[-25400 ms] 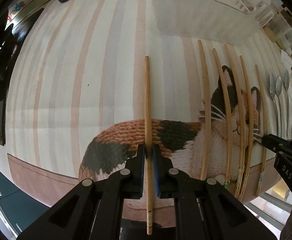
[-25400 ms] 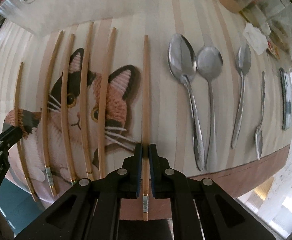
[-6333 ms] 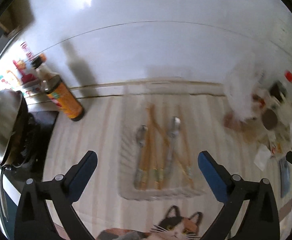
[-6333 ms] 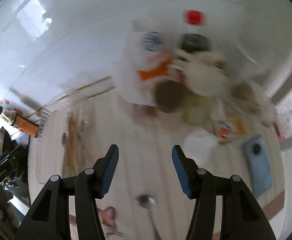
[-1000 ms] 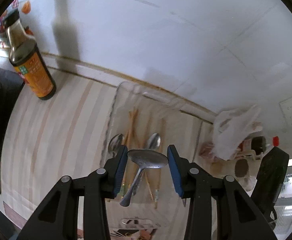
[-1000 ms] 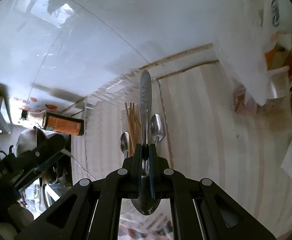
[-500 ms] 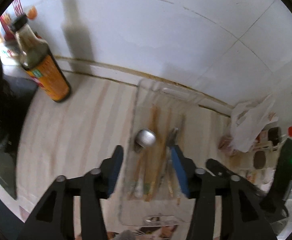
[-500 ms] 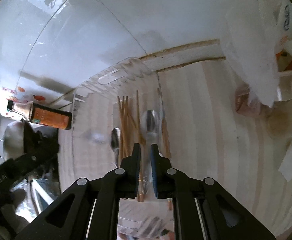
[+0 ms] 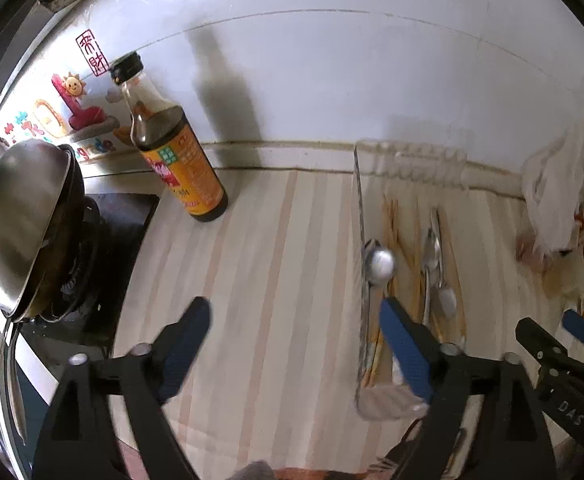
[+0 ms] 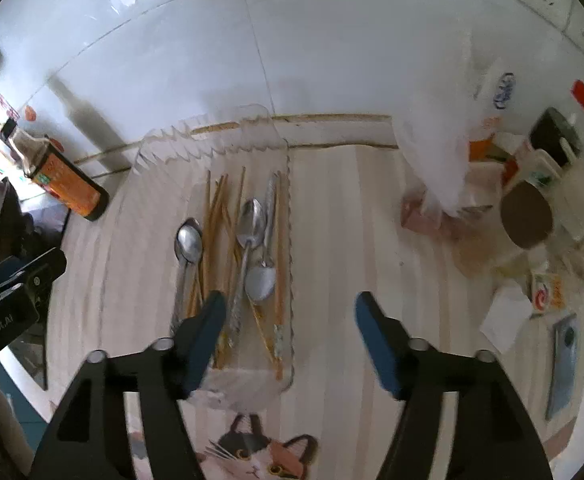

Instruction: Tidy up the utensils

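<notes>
Glossy metal spoons, clear plastic tray

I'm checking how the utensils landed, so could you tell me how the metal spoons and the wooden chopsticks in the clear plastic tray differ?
The shiny metal spoons have broad oval bowls; the tan wooden chopsticks are thin, straight sticks. The spoons are few and point in differing directions, one with its bowl toward the camera; the chopsticks are more numerous and bundled loosely, some crossing. Both lie roughly lengthwise in the clear plastic tray, free of either gripper.

Left gripper: jaws opening, spread wide, nothing between the blue pads, pointing steeply down. Right gripper: jaws opening, nothing between its pads, also angled steeply down, just right of the left one.
</notes>
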`<action>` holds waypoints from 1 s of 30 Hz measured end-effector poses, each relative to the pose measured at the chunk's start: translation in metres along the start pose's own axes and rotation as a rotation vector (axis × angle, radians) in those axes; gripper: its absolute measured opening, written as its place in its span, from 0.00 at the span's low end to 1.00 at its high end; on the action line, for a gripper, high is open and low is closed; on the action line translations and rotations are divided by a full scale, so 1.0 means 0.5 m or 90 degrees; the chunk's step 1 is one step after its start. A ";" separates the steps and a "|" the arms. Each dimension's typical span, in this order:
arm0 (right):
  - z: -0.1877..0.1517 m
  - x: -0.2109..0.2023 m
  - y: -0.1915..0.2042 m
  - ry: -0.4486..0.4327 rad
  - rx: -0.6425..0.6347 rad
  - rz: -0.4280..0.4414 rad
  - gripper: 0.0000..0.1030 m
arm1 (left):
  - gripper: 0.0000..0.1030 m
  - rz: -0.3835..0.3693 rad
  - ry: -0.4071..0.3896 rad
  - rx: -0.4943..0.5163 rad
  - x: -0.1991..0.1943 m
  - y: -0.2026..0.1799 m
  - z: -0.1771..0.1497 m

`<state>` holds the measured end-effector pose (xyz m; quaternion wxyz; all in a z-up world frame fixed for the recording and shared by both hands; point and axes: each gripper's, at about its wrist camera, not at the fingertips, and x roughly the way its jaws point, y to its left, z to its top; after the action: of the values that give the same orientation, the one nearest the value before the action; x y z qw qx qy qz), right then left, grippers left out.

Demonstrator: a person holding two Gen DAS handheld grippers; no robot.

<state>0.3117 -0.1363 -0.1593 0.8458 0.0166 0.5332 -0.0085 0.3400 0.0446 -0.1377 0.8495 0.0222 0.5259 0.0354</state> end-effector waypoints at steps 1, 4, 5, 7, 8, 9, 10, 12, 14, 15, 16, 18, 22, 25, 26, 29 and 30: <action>-0.007 -0.001 0.001 -0.002 0.000 -0.006 0.78 | 1.00 -0.002 -0.002 0.006 -0.001 -0.002 -0.006; -0.028 -0.013 0.002 -0.010 0.002 -0.025 0.89 | 1.00 -0.003 -0.013 0.027 -0.009 -0.003 -0.023; -0.036 -0.019 0.002 -0.014 0.002 -0.037 0.92 | 1.00 -0.005 -0.015 0.031 -0.013 -0.004 -0.027; -0.050 -0.029 0.005 -0.022 -0.001 -0.054 0.99 | 1.00 -0.009 -0.023 0.038 -0.025 -0.005 -0.035; -0.058 -0.036 0.008 -0.027 -0.003 -0.066 0.99 | 1.00 -0.011 -0.026 0.042 -0.031 -0.007 -0.038; -0.066 -0.042 0.011 -0.032 -0.005 -0.077 0.99 | 1.00 -0.013 -0.029 0.045 -0.036 -0.007 -0.043; -0.073 -0.047 0.013 -0.035 -0.007 -0.086 1.00 | 1.00 -0.016 -0.033 0.047 -0.043 -0.007 -0.048; -0.084 -0.060 0.016 -0.044 -0.008 -0.097 1.00 | 1.00 -0.020 -0.040 0.052 -0.057 -0.007 -0.058; -0.097 -0.078 0.017 -0.057 -0.005 -0.107 1.00 | 1.00 -0.022 -0.048 0.053 -0.075 -0.005 -0.070; -0.101 -0.085 0.017 -0.061 -0.003 -0.108 1.00 | 1.00 -0.023 -0.051 0.052 -0.082 -0.004 -0.074; -0.109 -0.096 0.016 -0.069 -0.001 -0.110 1.00 | 1.00 -0.022 -0.056 0.049 -0.097 -0.001 -0.082; -0.121 -0.118 0.015 -0.082 0.000 -0.116 1.00 | 1.00 -0.025 -0.065 0.041 -0.124 0.003 -0.097; -0.157 -0.185 0.011 -0.120 -0.002 -0.116 1.00 | 1.00 -0.029 -0.097 0.033 -0.192 0.005 -0.128; -0.189 -0.244 0.004 -0.153 -0.005 -0.112 1.00 | 1.00 -0.033 -0.122 0.028 -0.251 0.002 -0.161; -0.201 -0.266 0.002 -0.164 -0.006 -0.111 1.00 | 1.00 -0.037 -0.131 0.026 -0.273 0.001 -0.175; -0.238 -0.333 -0.009 -0.195 -0.007 -0.105 1.00 | 1.00 -0.040 -0.156 0.025 -0.332 -0.002 -0.215; -0.254 -0.358 -0.013 -0.208 -0.008 -0.106 1.00 | 1.00 -0.044 -0.162 0.023 -0.355 -0.002 -0.230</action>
<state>0.1201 -0.1385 -0.0528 0.9176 -0.0340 0.3883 -0.0775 0.1583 0.0290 -0.0309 0.9097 0.0239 0.4145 -0.0063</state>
